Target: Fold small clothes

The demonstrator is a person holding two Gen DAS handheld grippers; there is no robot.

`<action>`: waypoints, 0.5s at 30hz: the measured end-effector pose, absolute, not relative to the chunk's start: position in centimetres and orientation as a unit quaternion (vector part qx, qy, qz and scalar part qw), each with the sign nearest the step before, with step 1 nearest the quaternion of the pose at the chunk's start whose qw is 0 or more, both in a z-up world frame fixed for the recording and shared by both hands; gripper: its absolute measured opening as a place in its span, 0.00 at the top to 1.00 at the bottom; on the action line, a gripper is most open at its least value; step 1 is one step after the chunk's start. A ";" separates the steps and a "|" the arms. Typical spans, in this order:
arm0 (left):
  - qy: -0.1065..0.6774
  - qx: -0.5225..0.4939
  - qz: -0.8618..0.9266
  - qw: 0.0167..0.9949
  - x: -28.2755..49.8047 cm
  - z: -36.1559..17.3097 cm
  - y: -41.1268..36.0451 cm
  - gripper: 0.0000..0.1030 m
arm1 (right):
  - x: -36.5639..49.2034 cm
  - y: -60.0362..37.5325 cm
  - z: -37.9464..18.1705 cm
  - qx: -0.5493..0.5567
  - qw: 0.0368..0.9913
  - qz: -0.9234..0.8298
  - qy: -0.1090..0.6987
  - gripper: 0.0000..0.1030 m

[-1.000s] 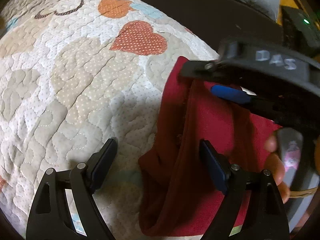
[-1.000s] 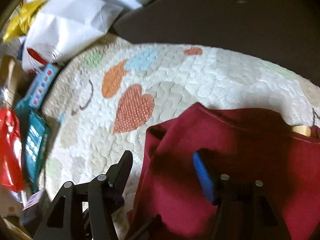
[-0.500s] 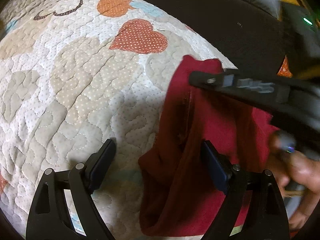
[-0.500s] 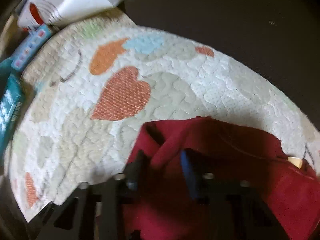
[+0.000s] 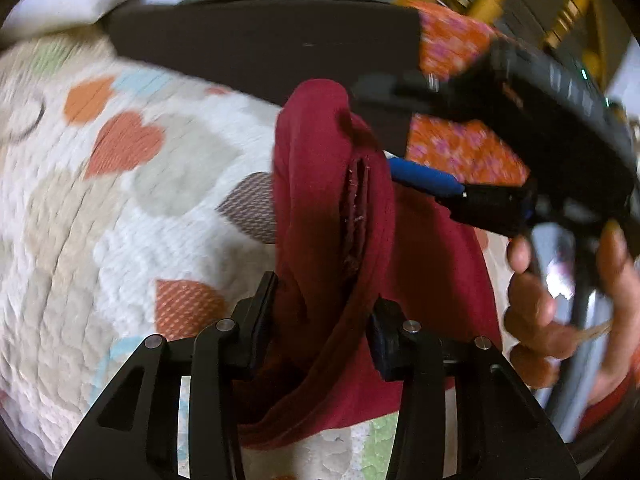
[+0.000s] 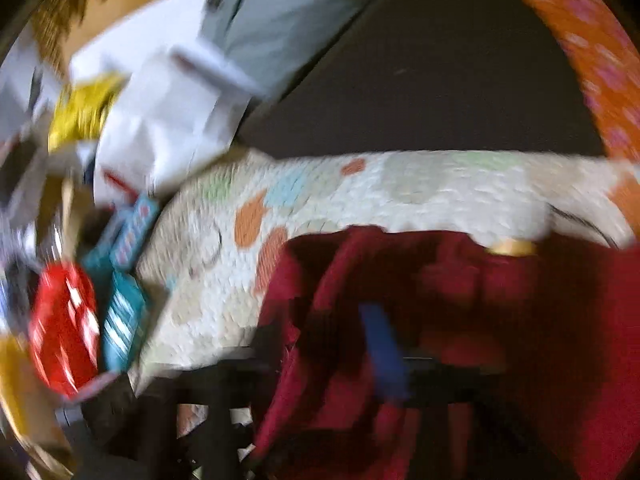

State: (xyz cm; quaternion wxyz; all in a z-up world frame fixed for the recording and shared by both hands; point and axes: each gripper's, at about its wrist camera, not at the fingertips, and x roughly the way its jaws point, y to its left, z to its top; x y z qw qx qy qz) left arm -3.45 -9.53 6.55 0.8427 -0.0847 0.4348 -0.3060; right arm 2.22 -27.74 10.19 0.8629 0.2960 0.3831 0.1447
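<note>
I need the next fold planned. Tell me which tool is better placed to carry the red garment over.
Left, probably. The left tool has a bunched ridge of the red garment between its closing jaws, raised off the quilt. The right tool is opening, its blue pad beside the cloth.

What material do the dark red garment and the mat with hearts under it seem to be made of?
The dark red garment looks like a soft knit, probably cotton jersey, matte: it drapes in loose folds and shows a stitched seam edge. The mat with hearts looks like quilted cotton fabric with padding, matte: puffy stitched channels cover its surface, and the hearts are dotted print patches. Blur leaves the exact fibres open.
</note>
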 end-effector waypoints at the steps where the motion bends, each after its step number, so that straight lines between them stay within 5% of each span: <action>1: 0.434 -0.077 -0.311 0.842 -3.7 6.6 -10.0 0.61 | 1.8 -28.1 10.3 0.310 0.858 0.149 0.381 0.30; 10: 0.444 -0.055 -0.319 0.835 -3.9 6.7 -11.3 0.61 | 2.6 -25.0 8.6 0.208 0.850 0.122 0.468 0.35; 12: 0.458 -0.054 -0.326 0.825 -4.1 7.0 -11.2 0.61 | 2.5 -25.3 8.1 0.199 0.854 0.111 0.467 0.68; 15: 0.450 -0.077 -0.361 0.813 -4.4 9.0 -9.8 0.59 | 1.5 -26.8 8.6 0.198 0.862 0.116 0.453 0.79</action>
